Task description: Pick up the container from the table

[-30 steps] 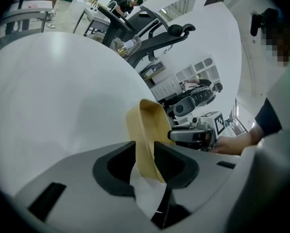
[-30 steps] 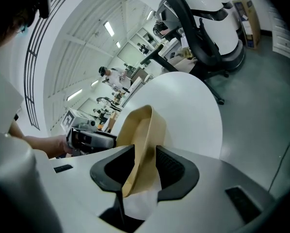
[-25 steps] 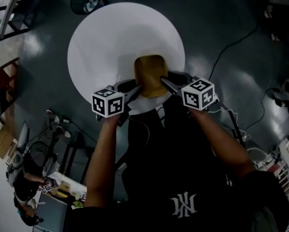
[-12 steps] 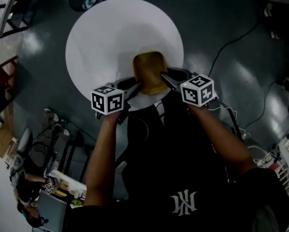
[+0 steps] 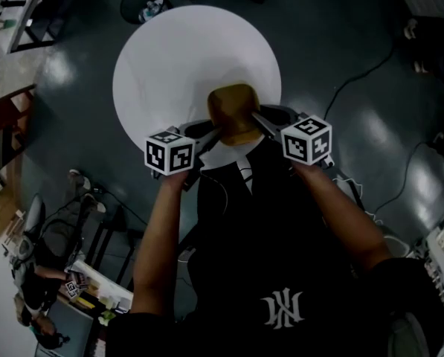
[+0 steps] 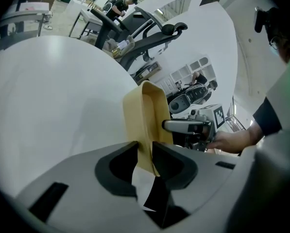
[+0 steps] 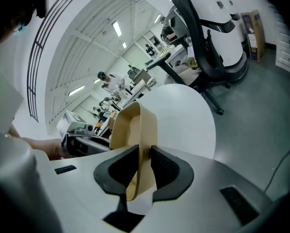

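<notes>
A tan, open-topped container [image 5: 233,110] stands at the near edge of the round white table [image 5: 169,58]. My left gripper [image 5: 213,131] holds its left rim and my right gripper [image 5: 257,117] its right rim. In the left gripper view the container's thin wall [image 6: 147,115] runs between the two dark pads of the left gripper [image 6: 145,152], which are closing on it. In the right gripper view the opposite wall [image 7: 132,125] is pinched by the right gripper [image 7: 144,161], whose jaws are also closing. Each gripper view shows the other gripper across the container.
The person stands against the table's near edge. A black round stool [image 5: 143,2] sits on the dark floor beyond the table. Cables [image 5: 355,73] trail on the floor at the right. An office chair [image 7: 208,28] stands past the table.
Both grippers stay at the container's two sides, their fingers drawn in closer on its rim. The container has barely shifted on the table.
</notes>
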Motion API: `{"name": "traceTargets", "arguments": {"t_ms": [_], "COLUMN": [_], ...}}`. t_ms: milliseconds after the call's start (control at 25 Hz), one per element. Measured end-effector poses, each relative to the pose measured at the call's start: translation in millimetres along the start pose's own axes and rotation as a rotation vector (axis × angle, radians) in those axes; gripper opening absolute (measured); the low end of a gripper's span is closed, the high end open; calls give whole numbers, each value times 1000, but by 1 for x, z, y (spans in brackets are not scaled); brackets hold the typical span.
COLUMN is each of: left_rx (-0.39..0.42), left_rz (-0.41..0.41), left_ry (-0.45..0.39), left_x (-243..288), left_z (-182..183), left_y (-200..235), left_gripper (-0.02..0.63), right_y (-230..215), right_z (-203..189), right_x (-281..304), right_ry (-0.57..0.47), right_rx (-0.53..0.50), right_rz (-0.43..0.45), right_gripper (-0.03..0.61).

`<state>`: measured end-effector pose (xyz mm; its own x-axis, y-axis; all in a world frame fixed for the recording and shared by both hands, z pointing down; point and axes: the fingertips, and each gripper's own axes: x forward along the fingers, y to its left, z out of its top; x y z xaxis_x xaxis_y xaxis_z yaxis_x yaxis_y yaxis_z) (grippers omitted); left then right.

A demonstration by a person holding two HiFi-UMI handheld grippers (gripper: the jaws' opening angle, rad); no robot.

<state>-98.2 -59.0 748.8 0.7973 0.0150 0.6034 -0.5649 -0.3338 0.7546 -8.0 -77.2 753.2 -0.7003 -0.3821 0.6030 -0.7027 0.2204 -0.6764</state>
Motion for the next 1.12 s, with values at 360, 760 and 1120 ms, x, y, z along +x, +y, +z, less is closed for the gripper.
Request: {"name": "traceTargets", "arguments": {"t_ms": [360, 760, 1120], "left_rx": [124, 332, 569], "left_rz": [25, 112, 191], "left_ry": [-124, -366, -593], "left_x": [-37, -123, -212], "left_z": [49, 140, 202], "left_y": [-49, -130, -220], "left_gripper": [97, 89, 86], "right_y": [38, 120, 217], "right_z": [57, 166, 255], "right_x": [-40, -100, -171], "right_ry": [-115, -340, -551], "right_rx": [-113, -299, -547], "right_rz": [19, 109, 184], "right_gripper": [95, 95, 95]}}
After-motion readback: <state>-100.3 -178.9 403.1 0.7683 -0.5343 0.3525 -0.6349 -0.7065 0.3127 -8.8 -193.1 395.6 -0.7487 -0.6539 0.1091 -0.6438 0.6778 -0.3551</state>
